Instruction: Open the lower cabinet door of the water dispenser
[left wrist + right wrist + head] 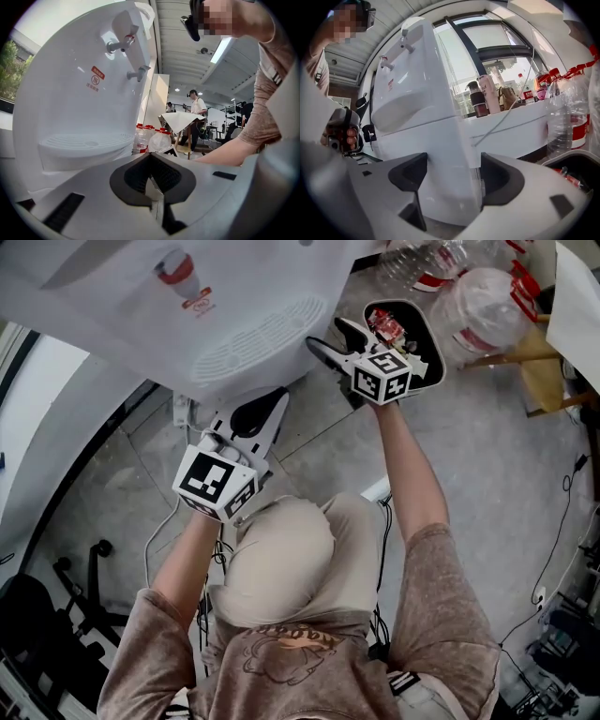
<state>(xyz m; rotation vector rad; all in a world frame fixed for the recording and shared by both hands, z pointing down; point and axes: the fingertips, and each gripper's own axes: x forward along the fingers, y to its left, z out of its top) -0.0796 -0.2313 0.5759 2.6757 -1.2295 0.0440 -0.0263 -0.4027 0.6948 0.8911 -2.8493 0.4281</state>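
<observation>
Lower cabinet door (440, 154): plain white panel at the foot of the water dispenser (187, 306), under the drip tray (84, 140) and the two taps (124, 42). Fills the middle of the right gripper view, with its vertical corner edge running down between the jaws. Hard to tell from here whether shut tight or slightly ajar. Hidden in the head view beneath the dispenser's top.

Right gripper (454, 176): released, jaws spread wide on either side of that corner edge, pads not seen pressing on the panel, nothing grasped. Reaches in at the dispenser's right front corner in the head view.

Left gripper (151, 157): clenched, dark pads drawn together at the tips, nothing between them. Hangs low in front of the dispenser, just below the drip tray and well apart from the door's right edge.

Behind the right gripper, an open black bin (403, 329) with red wrappers inside, beside clear plastic bottles (478, 306) on the grey tiled floor (487, 446). On the windowsill (511, 122), several cups and bottles.
</observation>
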